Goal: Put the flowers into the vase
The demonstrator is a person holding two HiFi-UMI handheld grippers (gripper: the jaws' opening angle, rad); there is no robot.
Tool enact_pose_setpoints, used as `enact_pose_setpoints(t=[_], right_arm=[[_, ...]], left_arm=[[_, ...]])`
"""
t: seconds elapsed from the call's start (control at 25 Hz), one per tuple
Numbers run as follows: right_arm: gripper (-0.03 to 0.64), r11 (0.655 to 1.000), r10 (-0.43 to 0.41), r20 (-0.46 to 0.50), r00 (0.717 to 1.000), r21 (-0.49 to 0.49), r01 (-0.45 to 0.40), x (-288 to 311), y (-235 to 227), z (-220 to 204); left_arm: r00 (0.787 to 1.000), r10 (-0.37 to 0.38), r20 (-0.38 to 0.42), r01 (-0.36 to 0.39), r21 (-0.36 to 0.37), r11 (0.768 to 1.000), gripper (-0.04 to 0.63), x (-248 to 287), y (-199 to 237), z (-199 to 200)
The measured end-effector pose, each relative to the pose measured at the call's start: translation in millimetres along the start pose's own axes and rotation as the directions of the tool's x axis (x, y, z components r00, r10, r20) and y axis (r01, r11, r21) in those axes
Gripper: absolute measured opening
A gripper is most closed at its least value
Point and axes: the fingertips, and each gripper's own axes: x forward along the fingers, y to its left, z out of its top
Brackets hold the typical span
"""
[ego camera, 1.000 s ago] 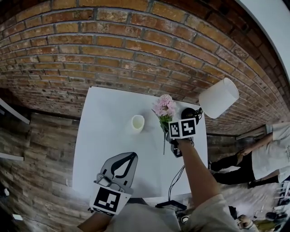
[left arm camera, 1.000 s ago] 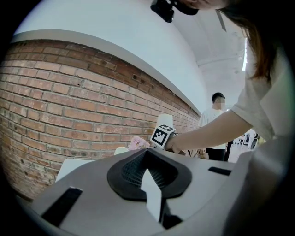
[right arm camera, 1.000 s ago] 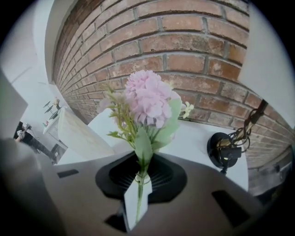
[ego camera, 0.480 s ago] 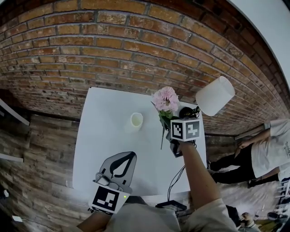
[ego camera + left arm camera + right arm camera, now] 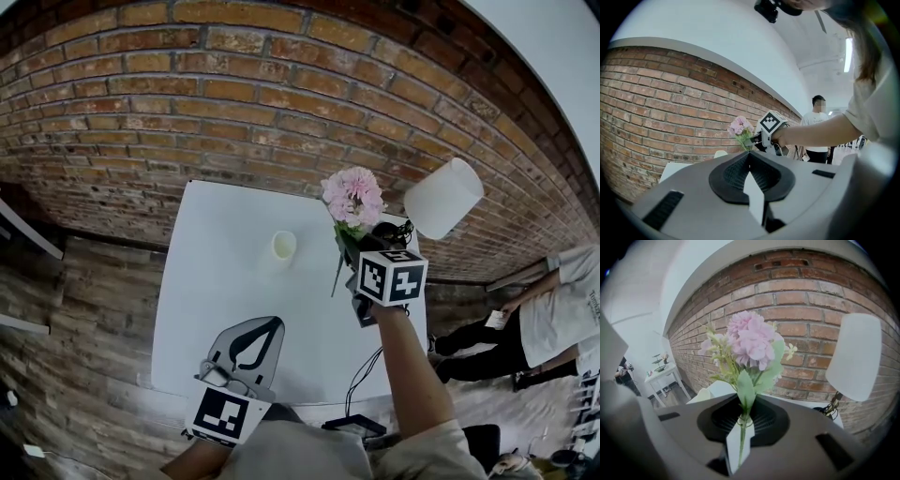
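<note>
Our right gripper (image 5: 739, 427), clamping the flowers (image 5: 353, 197), now rides higher, right of the vase (image 5: 284, 247), ready for insertion; left gripper (image 5: 751, 176) closed, empty.

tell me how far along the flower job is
Done: the right hand-held gripper is shut on the pink flowers, up over the white table. In hand: they hang beside the white vase. Left: lower the stem into the vase, release. The left hand-held gripper is shut, empty.
</note>
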Motion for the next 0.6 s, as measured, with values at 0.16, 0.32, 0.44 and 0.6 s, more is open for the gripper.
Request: enact_pose_setpoints(t=[0.16, 0.32, 0.44, 0.6], right_arm=[[0.052, 1.0, -0.012, 0.062, 0.998, -0.02, 0.014, -12, 5, 12], [0.052, 0.999, -0.018, 0.133, 0.991, -0.039, 0.023, -24, 11, 28], [0.052, 0.998, -0.015, 0.194, 0.981, -0.055, 0.026, -33, 16, 42], [0.052, 0.997, -0.019, 0.266, 0.964, -0.069, 0.038, -40, 25, 58]], left_arm=[[1.0, 0.002, 0.006, -0.002, 0.007, 1.0, 0.008, -4, -3, -1], [1.0, 0.01, 0.009, -0.01, -0.003, 1.0, 0.008, -7, -4, 1], [1.0, 0.016, 0.012, -0.016, -0.004, 1.0, 0.008, -8, -4, 3], [1.0, 0.024, 0.017, -0.024, -0.001, 1.0, 0.008, -12, -1, 6]])
